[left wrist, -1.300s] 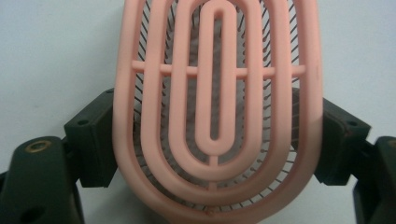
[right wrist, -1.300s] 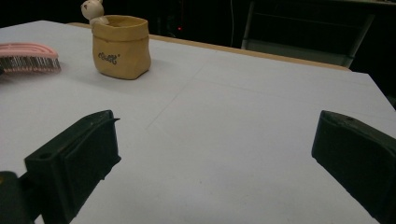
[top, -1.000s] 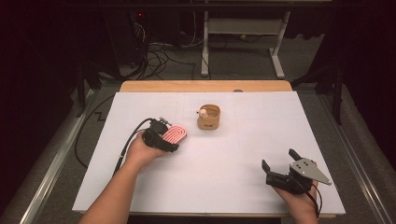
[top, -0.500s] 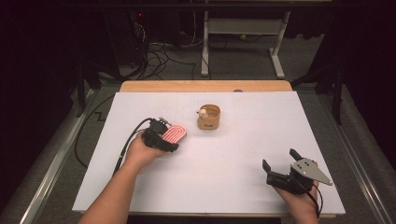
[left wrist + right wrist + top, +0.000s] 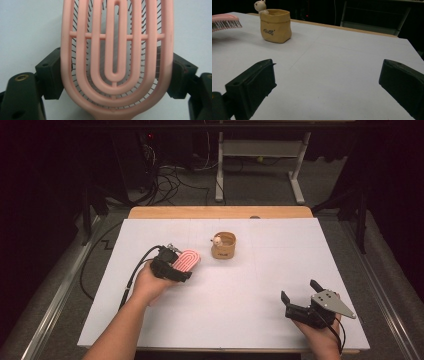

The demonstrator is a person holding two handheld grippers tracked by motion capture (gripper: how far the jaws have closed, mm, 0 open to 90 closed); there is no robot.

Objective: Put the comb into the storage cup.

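My left gripper (image 5: 179, 265) is shut on a pink vented hairbrush (image 5: 189, 257), left of the table's middle. In the left gripper view the two black jaws press on both edges of the brush head (image 5: 115, 50), and its bristles face the white table. A small tan pot (image 5: 223, 246) with a little white animal figure (image 5: 217, 240) on its rim stands just right of the brush. My right gripper (image 5: 299, 291) stands open near the front right with nothing between its jaws. From the right gripper (image 5: 329, 72) view the pot (image 5: 275, 26) and the brush tip (image 5: 224, 22) lie far ahead on the left.
A white sheet (image 5: 250, 285) covers the table, with a wooden strip (image 5: 220, 212) bare at the far edge. Behind the table are a white desk frame (image 5: 260, 170) and cables on the floor (image 5: 170, 180). A black cable (image 5: 132, 275) trails from the left gripper.
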